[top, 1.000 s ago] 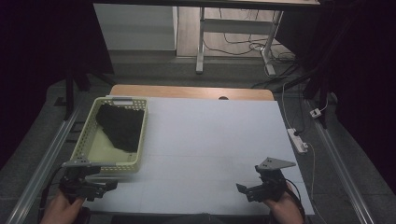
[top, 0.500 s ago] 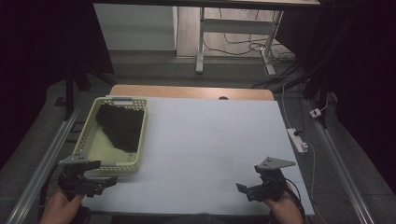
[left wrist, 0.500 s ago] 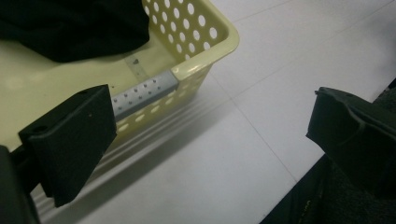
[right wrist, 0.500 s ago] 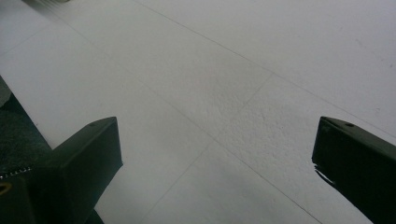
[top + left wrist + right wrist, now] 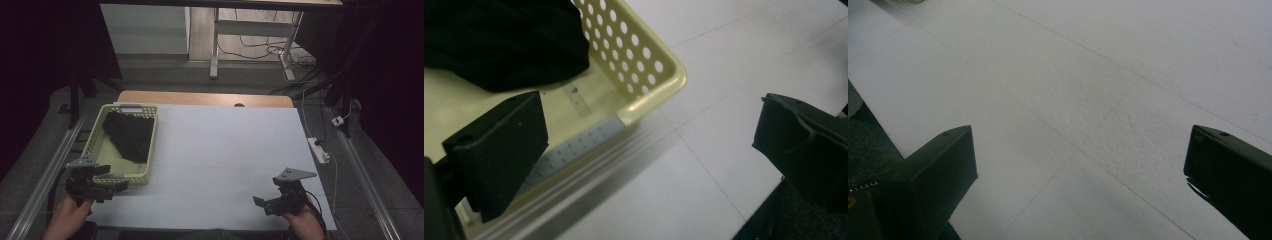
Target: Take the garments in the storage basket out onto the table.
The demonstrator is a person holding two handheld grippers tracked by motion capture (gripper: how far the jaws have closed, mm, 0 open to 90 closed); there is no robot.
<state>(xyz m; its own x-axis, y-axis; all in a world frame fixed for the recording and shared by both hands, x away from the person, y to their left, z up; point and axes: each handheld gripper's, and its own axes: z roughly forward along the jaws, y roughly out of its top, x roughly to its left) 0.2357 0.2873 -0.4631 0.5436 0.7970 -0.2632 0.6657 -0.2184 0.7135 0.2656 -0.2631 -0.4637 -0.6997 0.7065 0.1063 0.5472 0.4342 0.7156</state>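
Limply, the black cloth [image 5: 129,134] lies heaped in the pale perforated basket [image 5: 148,150]; both grippers' fingers gape wide, empty.

— What's cut off in the left gripper view?
— The pale yellow perforated plastic basket [image 5: 639,55] and the crumpled black cloth [image 5: 499,40] inside it both run off the top edge.
— And the basket's near rim?
— Blurred, partly behind a black jaw.

Basket at my left, cloth inside.
The basket [image 5: 95,145] sits on the table [image 5: 225,150]'s left side; the cloth [image 5: 129,134] lies in it.
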